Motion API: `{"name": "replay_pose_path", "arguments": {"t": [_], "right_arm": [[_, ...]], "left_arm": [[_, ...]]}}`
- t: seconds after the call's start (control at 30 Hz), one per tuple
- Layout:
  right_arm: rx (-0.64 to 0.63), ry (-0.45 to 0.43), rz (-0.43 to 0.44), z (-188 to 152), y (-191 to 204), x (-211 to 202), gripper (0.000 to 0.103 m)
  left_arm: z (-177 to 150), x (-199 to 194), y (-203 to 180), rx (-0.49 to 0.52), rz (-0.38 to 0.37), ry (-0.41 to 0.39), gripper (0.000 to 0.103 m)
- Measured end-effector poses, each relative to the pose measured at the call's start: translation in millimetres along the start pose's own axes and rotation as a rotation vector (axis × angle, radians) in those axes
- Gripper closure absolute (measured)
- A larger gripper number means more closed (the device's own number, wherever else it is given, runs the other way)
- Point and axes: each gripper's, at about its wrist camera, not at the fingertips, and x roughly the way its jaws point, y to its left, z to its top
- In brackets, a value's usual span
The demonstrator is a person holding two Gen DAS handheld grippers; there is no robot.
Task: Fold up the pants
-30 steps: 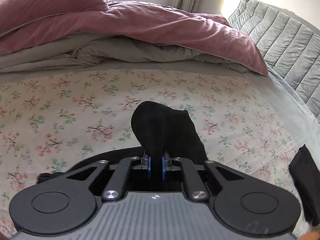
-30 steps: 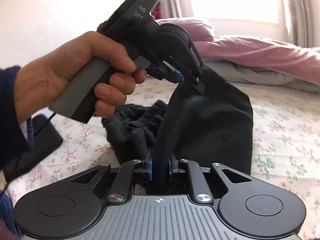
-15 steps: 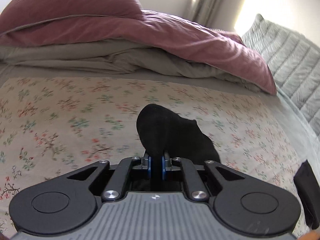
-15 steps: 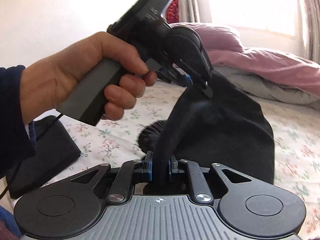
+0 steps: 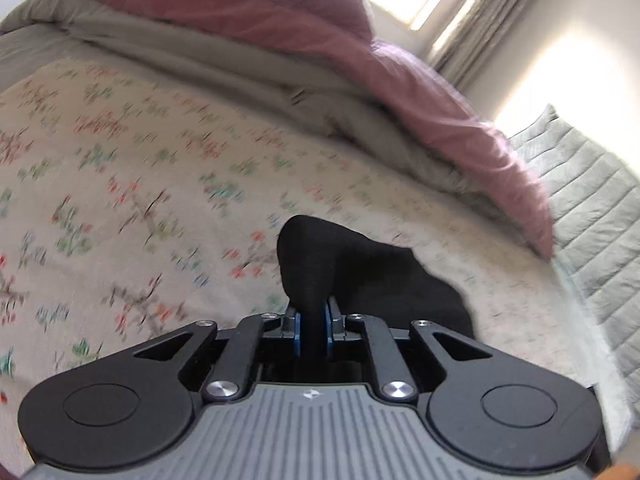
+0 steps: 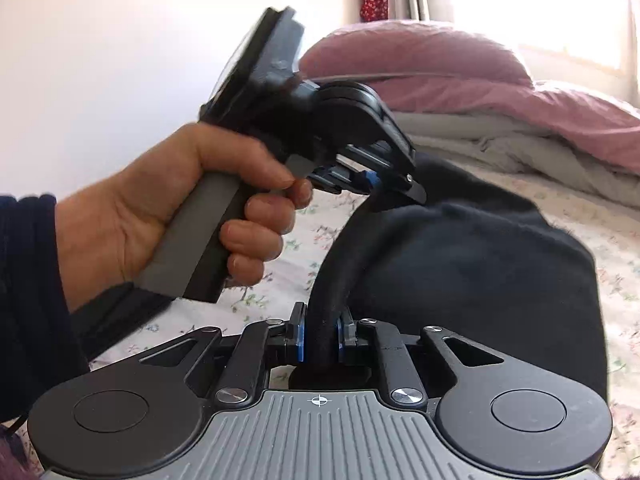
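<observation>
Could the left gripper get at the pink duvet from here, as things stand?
Probably not yet: the left gripper, jaws just eased slightly, still has the black pants between its pads. The floral sheet toward the pink duvet shows nothing in the way.

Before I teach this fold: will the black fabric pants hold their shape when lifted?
Probably not. The black fabric pants drape limp between the left gripper and right gripper, so likely floppy. The pinched edge bunches into a roll, suggesting soft, thick cloth.
</observation>
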Motion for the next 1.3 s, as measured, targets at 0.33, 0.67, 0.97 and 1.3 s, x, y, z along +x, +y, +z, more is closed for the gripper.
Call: {"name": "replay_pose_path", "arguments": {"t": [0.33,0.67,0.97,1.3], "right_arm": [[0.027,0.055,0.13,-9.7,-11.2,1.0,0.057],[0.118,-0.04,0.211,-18.1,-87.7,-125.5,0.036],[0.199,0.046,0.046,-30.0,-145.9,-82.1,0.076],[0.213,0.096,0.083,-53.9,-151.8,-58.0,0.076]], "left_arm": [[-11.1,-22.1,-10.9,0.024,0.162,-0.104,0.057],[-21.5,-92.7,-47.5,0.023,0.228,-0.174,0.057],[-78.5,-57.2,-65.9,0.17,0.224,-0.02,0.057],[-67.2,-66.1,-35.5,0.031,0.136,-0.006,0.054]]}}
